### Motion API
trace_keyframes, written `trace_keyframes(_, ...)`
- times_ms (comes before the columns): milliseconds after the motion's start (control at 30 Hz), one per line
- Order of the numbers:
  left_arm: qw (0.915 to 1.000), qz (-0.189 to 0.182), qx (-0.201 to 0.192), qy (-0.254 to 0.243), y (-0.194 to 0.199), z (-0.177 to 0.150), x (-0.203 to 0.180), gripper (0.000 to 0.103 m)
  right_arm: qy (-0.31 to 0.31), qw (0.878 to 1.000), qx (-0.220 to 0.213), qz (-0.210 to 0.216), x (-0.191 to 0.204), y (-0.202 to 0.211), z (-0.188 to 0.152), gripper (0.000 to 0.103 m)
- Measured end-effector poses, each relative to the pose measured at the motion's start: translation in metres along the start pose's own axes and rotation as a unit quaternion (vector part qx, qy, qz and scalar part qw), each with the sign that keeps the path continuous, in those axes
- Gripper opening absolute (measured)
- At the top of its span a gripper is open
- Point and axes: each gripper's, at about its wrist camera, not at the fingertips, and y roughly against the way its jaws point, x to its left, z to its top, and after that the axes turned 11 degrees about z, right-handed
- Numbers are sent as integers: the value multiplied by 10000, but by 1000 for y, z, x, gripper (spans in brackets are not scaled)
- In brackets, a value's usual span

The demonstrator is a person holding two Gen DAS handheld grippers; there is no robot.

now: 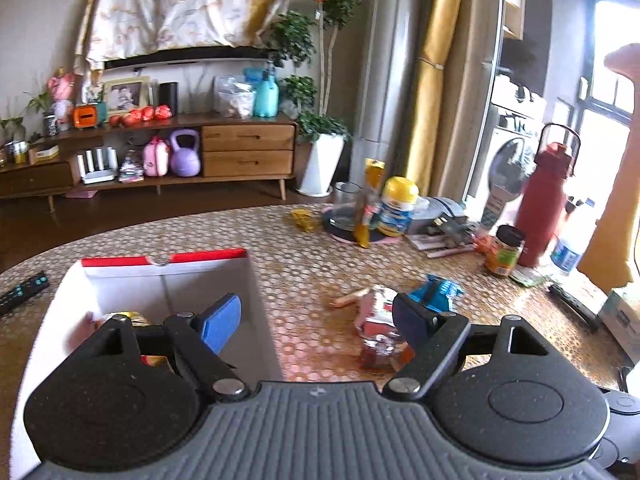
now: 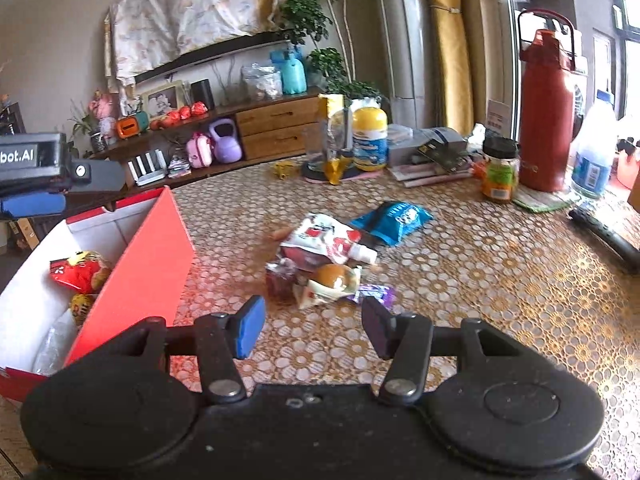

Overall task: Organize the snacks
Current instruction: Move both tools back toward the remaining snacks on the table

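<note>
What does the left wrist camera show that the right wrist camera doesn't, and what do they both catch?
Only the left wrist view shows the remote control on the table's left edge and the washing machine behind the glass.

Only the right wrist view shows the red snack bag inside the box, the purple wrapper, and the left tool from the side.

Both show the red and white box, the blue packet, the red-and-white pouch, the red thermos and an open, empty tool.

The box [image 2: 148, 256] stands on the surface [image 2: 480, 280]; snack packets [image 2: 328, 256] lie right of it, a thermos [image 2: 546, 112] behind them.
</note>
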Motion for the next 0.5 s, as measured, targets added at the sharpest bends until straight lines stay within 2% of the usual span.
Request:
trace_keyframes(200,9991,-73,258,-342,-14,-3,-31,84,-120,9999,-1,-92,-14,-2,-3,53)
trace_keyframes(367,9958,123,569,-704,-37,-5,-59,84,-201,9997,10,-122,-24,-3,-6,53)
trace_keyframes(500,9930,294,814,-805,-59,-8,-75,84,-276,9995,21,-150,-33,-3,-8,54)
